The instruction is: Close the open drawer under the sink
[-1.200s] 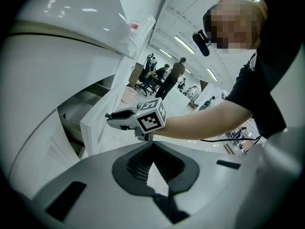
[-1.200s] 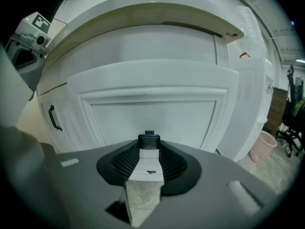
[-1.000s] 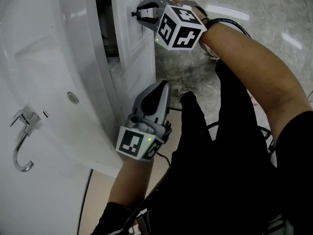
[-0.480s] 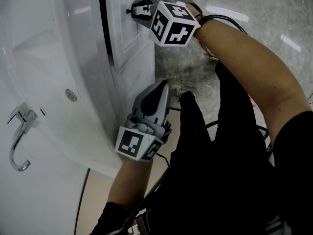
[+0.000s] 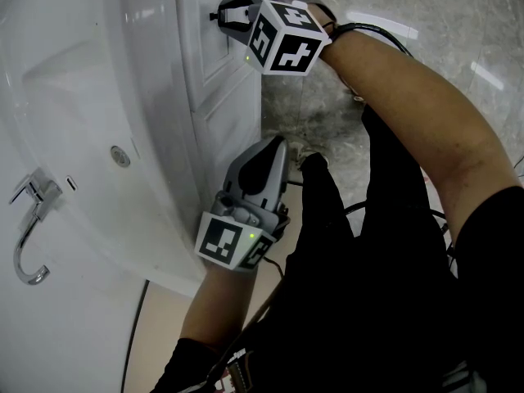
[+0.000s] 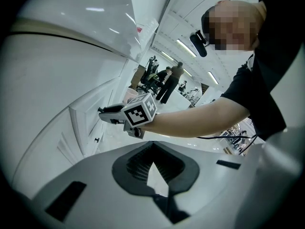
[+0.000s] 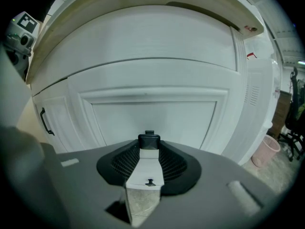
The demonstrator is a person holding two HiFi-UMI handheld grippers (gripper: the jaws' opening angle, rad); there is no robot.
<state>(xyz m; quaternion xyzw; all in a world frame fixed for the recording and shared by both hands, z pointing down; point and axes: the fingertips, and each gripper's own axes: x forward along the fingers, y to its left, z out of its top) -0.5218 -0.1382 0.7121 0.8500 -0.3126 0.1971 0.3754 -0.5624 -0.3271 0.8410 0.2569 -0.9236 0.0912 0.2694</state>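
Where the drawer lies: the drawer front (image 7: 152, 111) is set flush in the white cabinet face, directly under the front edge of the sink top (image 5: 168, 219), and is faced squarely by the right gripper (image 5: 221, 13).
Knob: a small black knob (image 7: 149, 140) stands out from the drawer front and is caught between the tips of the right gripper.
Right gripper: its jaws are drawn in to a narrow gap and closed on the knob. It is held against the drawer front near the far end of the sink top's front edge.
Left gripper: the left gripper (image 5: 273, 146) has its jaws brought together tip to tip, with nothing gripped. It is held beside the cabinet face below the front edge, well apart from the knob. Whether it touches the cabinet cannot be told.
Lower knob: a second small knob (image 7: 150, 182) is seen on the white panel below, through the gap of the right jaws.
Sink top: a chrome faucet (image 5: 38, 195) is mounted toward the back edge.
Floor: a grey marble floor (image 5: 426, 23) is seen beyond the cabinet.
Cable: a black cable (image 5: 381, 35) is looped at the wrist behind the right gripper.
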